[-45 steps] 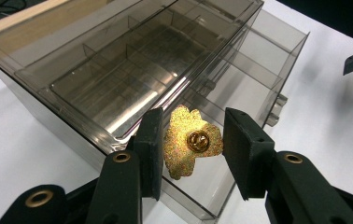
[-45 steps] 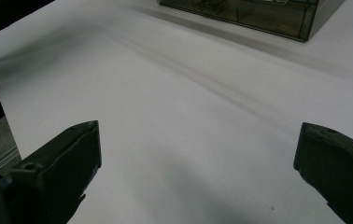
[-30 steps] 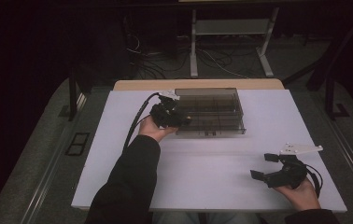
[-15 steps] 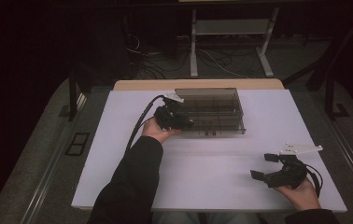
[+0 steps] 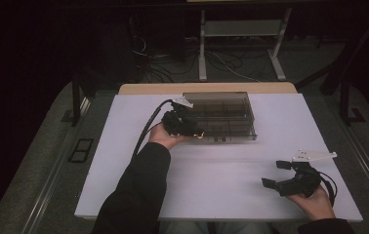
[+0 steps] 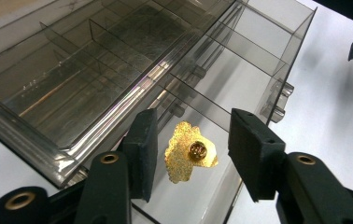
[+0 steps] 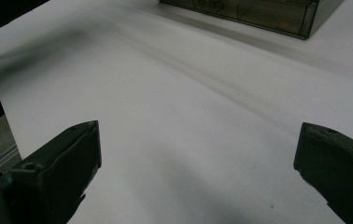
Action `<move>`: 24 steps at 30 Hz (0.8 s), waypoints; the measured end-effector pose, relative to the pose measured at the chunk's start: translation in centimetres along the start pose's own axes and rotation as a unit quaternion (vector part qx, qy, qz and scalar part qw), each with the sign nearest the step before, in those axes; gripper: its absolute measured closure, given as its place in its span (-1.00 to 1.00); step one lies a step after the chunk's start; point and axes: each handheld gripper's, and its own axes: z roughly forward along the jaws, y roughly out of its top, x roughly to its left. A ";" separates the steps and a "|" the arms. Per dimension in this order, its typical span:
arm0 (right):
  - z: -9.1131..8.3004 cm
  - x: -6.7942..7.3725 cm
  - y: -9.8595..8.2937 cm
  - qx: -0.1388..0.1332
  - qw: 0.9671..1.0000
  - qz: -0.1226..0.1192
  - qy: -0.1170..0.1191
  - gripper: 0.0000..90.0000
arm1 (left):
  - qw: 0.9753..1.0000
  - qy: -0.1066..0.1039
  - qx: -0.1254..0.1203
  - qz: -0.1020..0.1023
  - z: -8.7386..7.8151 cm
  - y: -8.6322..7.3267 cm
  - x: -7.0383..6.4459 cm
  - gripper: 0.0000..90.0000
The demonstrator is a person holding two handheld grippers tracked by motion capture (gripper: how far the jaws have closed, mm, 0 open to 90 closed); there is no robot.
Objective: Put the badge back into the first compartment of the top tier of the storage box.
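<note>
- While I am leaning over the white table [image 5: 221,170], my left gripper [image 6: 193,142] is hovering at the near left corner of the clear compartment box [image 5: 221,114], which is sitting toward twelve o'clock on the tabletop.
- Its jaws are standing moderately apart and gripping nothing; between them, in the left gripper view, a gold glittery pin [image 6: 188,151] is lying on the floor of an open compartment, clear of both pads.
- That pin is showing a small round stud at its middle; I am reading no lettering, brand or label on it or on the box.
- From the high view the box [image 5: 221,114] is lying at about one o'clock from my left hand [image 5: 165,136].
- My right gripper [image 5: 282,176] is resting at about four o'clock on the table, well apart from the box, with its jaws spread wide over bare white surface and holding nothing.
- Seen from the right gripper view, the box [image 7: 258,11] is lying far off at twelve o'clock.
</note>
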 end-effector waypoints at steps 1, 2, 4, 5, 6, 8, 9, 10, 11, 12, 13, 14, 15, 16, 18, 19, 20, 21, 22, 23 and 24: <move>0.0 0.0 0.0 0.000 1.000 0.000 0.000 -1.00 | 1.000 -0.004 -0.001 0.000 -0.2 0.0 0.0 0.04; 0.0 0.0 0.0 0.000 1.000 -0.001 0.000 -1.00 | 1.000 -0.007 0.000 0.005 -0.4 0.0 0.0 0.00; 0.1 0.0 0.0 -0.001 1.000 -0.002 -0.001 -1.00 | 1.000 -0.006 -0.004 0.004 -0.7 0.0 -0.1 -0.08; 0.1 0.0 0.0 0.000 1.000 -0.001 -0.001 -1.00 | 1.000 -0.007 -0.004 0.006 -0.9 0.0 -0.1 -0.12; 0.1 0.0 0.0 0.000 1.000 -0.002 -0.001 -1.00 | 1.000 -0.008 -0.006 0.006 -1.1 -0.1 -0.2 -0.16; 0.0 0.1 0.0 0.001 1.000 0.001 0.001 -1.00 | 1.000 -0.010 -0.009 0.007 -1.4 -0.2 -0.2 -0.23; 0.0 0.0 0.0 0.000 1.000 0.000 0.001 -1.00 | 1.000 -0.012 -0.010 0.008 -1.5 -0.2 -0.2 -0.26; 0.0 0.0 0.0 0.000 1.000 0.000 0.001 -1.00 | 1.000 -0.014 -0.012 0.008 -1.7 -0.3 -0.2 -0.29; 0.0 0.0 0.0 -0.001 1.000 -0.002 0.000 -1.00 | 1.000 -0.014 -0.014 0.007 -1.9 -0.3 -0.2 -0.33; 0.1 0.0 0.0 -0.001 1.000 0.000 0.001 -1.00 | 1.000 -0.015 -0.019 0.005 -2.0 -0.4 -0.2 -0.37; 0.0 0.0 0.0 0.000 1.000 0.000 0.001 -1.00 | 1.000 -0.018 -0.022 0.004 -2.1 -0.5 -0.2 -0.42; 0.0 0.0 0.0 0.000 1.000 0.000 0.001 -1.00 | 1.000 -0.019 -0.024 0.002 -2.3 -0.5 -0.2 -0.46; 0.0 0.0 0.0 0.000 1.000 0.000 0.001 -1.00 | 1.000 -0.019 -0.023 0.003 -2.4 -0.6 -0.2 -0.50; 0.0 0.0 0.0 -0.001 1.000 -0.001 0.001 -1.00 | 1.000 -0.018 -0.025 0.002 -2.5 -0.6 -0.3 -0.55; 0.0 0.0 0.0 0.000 1.000 0.000 0.002 -1.00 | 1.000 -0.018 -0.022 0.003 -2.7 -0.7 -0.4 -0.66; 0.1 0.0 0.0 -0.001 1.000 -0.002 0.000 -1.00 | 1.000 -0.019 -0.021 0.003 -2.9 -0.8 -0.5 -0.70; 0.1 0.0 0.0 0.000 1.000 -0.002 0.001 -1.00 | 1.000 -0.021 -0.022 0.005 -3.0 -0.9 -0.5 -0.72; 0.0 0.0 0.0 0.000 1.000 0.000 0.001 -1.00 | 1.000 -0.022 -0.021 0.003 -3.1 -1.0 -0.6 -0.77; 0.1 0.0 0.0 -0.001 1.000 -0.002 0.000 -1.00 | 1.000 -0.024 -0.019 0.004 -3.2 -1.1 -0.6 -0.83; 0.1 0.0 0.0 -0.001 1.000 -0.003 0.001 -1.00 | 1.000 -0.024 -0.020 0.001 -3.3 -1.2 -0.7 -0.87; 0.1 0.0 0.0 -0.001 1.000 -0.002 0.001 -1.00 | 1.000 -0.022 -0.019 0.002 -3.4 -1.3 -0.7 -0.92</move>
